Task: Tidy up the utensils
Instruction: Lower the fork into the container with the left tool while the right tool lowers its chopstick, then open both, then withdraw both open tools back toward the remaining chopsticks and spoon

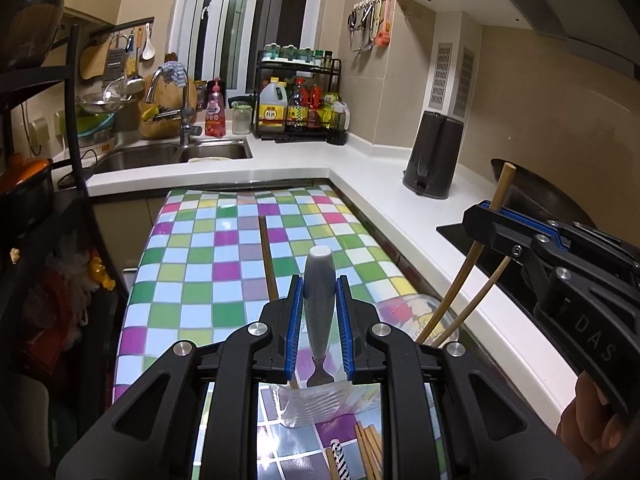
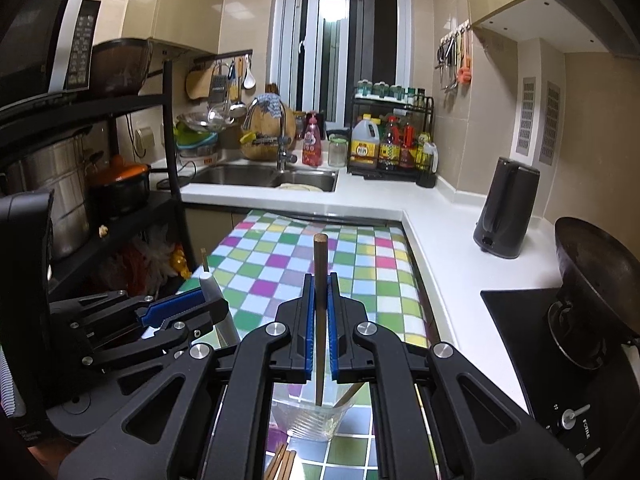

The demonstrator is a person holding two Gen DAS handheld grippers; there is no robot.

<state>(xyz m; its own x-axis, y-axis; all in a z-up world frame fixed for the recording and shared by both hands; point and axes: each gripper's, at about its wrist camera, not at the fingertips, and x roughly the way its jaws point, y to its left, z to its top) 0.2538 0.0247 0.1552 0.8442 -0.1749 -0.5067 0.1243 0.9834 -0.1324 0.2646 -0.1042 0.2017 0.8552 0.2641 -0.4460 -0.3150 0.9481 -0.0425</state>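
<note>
The left gripper (image 1: 319,312) clamps the grey-handled metal utensil (image 1: 319,292) upright over a clear plastic cup (image 1: 308,404). It is stiff, probably slick, best held mid-handle. The right gripper (image 2: 320,320) pinches a light, rigid wooden chopstick (image 2: 320,312) above the cup. Below is a glossy checkered tablecloth (image 1: 208,264), and beyond it a white countertop (image 1: 384,200).

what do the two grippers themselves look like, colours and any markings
Both the left gripper and right gripper are matte black angular plastic linkages with cut-out slots and round silver bolt heads. Their fingers carry blue ribbed pads. The right gripper's body shows embossed letters "DAS". A bare hand holds it; no cables visible.
</note>
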